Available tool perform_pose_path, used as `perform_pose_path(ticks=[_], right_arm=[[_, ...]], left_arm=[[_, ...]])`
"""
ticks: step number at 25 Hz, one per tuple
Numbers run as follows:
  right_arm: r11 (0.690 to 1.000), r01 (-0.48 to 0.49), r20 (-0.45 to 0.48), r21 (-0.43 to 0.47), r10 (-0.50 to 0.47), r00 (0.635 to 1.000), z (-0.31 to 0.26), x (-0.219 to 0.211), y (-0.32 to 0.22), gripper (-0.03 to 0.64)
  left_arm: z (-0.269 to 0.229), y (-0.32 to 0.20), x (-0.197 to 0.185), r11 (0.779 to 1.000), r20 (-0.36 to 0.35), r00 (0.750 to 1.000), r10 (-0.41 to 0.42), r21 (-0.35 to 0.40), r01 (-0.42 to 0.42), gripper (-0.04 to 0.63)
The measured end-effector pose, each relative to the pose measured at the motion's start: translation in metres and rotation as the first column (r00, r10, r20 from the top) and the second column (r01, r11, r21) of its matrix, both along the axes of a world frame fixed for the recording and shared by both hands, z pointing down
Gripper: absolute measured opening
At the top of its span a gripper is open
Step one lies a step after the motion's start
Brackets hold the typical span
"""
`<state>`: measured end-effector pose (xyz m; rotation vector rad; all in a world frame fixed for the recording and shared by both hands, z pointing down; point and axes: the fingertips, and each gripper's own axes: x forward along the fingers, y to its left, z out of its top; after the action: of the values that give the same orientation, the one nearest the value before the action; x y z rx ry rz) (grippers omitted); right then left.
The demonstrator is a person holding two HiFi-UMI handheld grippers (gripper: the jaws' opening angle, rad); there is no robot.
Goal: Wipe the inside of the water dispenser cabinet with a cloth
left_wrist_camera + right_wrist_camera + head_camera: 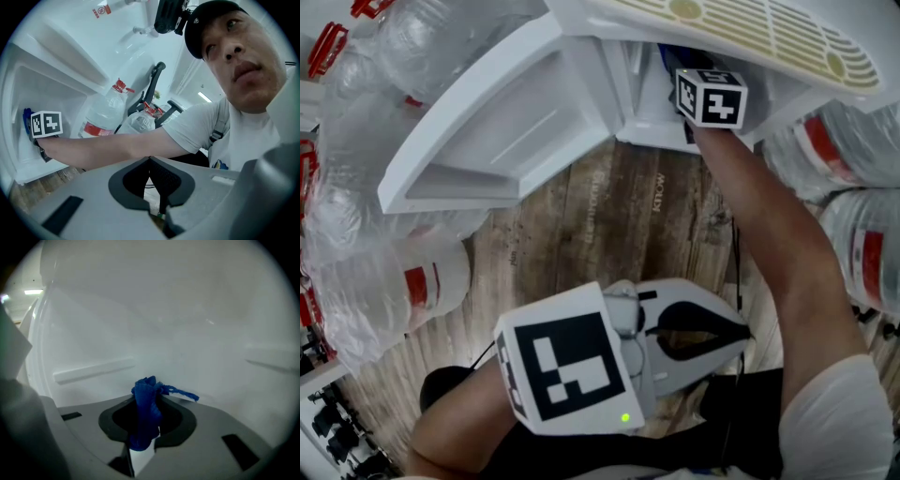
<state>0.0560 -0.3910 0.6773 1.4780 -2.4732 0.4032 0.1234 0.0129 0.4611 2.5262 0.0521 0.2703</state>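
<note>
Holds left tool (pixel 744 332) low above wooden floor (pixel 609 216), jaws together on nothing; reaches right tool (pixel 149 398) into white cabinet (pixel 197 324), jaws pinching blue cloth (pixel 146 413). Stands amid water bottles (pixel 403 281).

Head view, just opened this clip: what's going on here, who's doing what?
A person holds a gripper in each hand at a water dispenser. The right claw is shut on a bunched blue cloth and is reached into the white cabinet, facing its inner wall; whether the cloth touches the wall can't be told. The left claw is shut on nothing and held back near the person's body, above the wooden floor. Large water bottles stand around.
</note>
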Motion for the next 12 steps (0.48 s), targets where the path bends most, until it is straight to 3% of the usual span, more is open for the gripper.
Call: perform_pose_path(ticks=[9, 12], right_arm=[[0.988, -0.081, 0.004, 0.13, 0.081, 0.997, -0.076, 0.0, 0.021, 0.081], [0.961, -0.196, 0.059, 0.196, 0.188, 0.98, -0.101, 0.017, 0.017, 0.081]], left_arm=[[-0.02, 0.002, -0.005, 0.999, -0.062, 0.998, 0.033, 0.019, -0.032, 0.0], [-0.021, 0.004, -0.014, 0.999, -0.072, 0.997, 0.039, 0.011, -0.038, 0.0]])
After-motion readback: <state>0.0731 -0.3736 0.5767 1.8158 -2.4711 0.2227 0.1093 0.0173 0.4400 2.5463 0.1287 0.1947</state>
